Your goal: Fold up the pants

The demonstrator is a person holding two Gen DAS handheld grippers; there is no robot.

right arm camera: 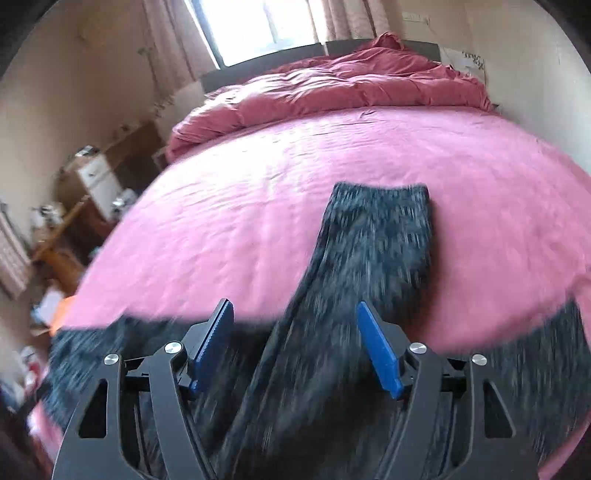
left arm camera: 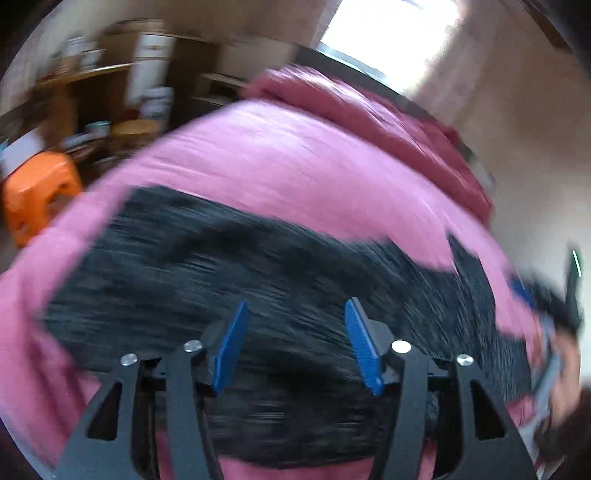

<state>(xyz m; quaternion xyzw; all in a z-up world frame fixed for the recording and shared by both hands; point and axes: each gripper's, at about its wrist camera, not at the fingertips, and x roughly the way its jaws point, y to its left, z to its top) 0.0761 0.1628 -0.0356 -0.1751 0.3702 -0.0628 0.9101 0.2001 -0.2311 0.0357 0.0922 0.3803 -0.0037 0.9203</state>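
Observation:
Dark grey pants point(left arm camera: 236, 266) lie spread across the pink bed sheet point(left arm camera: 277, 155), blurred by motion. My left gripper point(left arm camera: 295, 339) hovers over them, open, its blue pads apart with nothing between them. In the right wrist view one pant leg point(right arm camera: 373, 236) stretches away from me up the sheet point(right arm camera: 258, 192), and more of the pants runs left and right along the near edge. My right gripper point(right arm camera: 295, 343) stands open above that cloth, gripping nothing. At the right edge of the left wrist view the other gripper point(left arm camera: 543, 295) and a hand show, blurred.
A crumpled dark red duvet point(right arm camera: 351, 81) is heaped at the far end of the bed under a bright window point(right arm camera: 258, 26). An orange stool point(left arm camera: 37, 192) and wooden shelves point(left arm camera: 110, 85) stand to the left. A wooden desk with a white drawer unit point(right arm camera: 99, 184) lines the left wall.

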